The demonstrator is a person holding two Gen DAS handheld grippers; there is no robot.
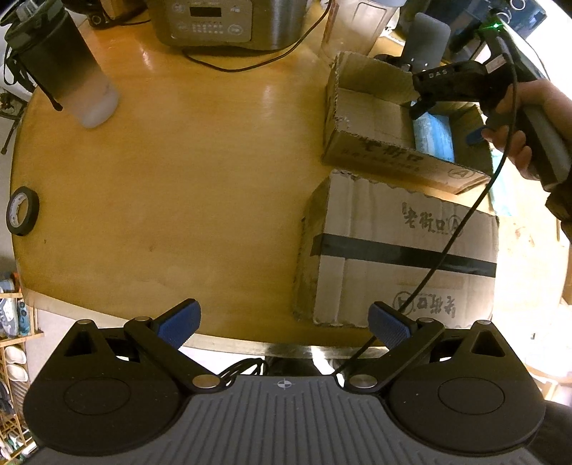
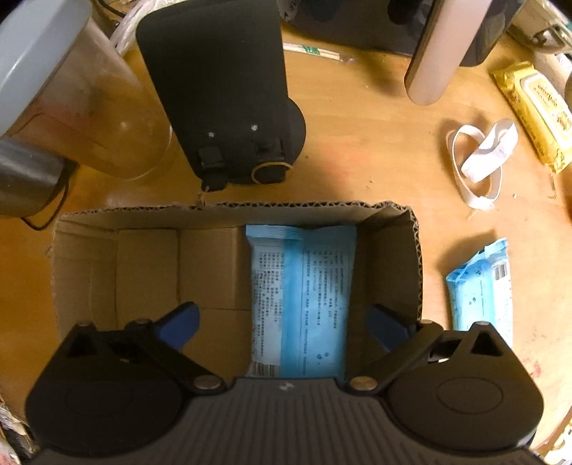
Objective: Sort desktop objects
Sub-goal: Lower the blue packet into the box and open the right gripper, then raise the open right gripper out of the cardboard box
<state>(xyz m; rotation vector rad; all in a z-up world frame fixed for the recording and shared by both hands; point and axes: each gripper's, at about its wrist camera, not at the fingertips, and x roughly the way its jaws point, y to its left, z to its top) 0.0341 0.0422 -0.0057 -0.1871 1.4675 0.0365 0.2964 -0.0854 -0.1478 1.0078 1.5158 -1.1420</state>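
Cardboard box [image 2: 150, 264] holds one blue packet [image 2: 304, 297], seemingly flat; both grippers' fingers [image 2: 178, 327] spread, empty.

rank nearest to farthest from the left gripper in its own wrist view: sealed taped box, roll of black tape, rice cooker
From the left gripper:
1. Sealed taped box, just ahead on the right.
2. Roll of black tape, far left table edge.
3. Rice cooker, at the table's back.

Blue wipes pack [image 2: 302, 300] lies flat inside open cardboard box [image 2: 143, 218] — another pack [image 2: 481, 286] outside.
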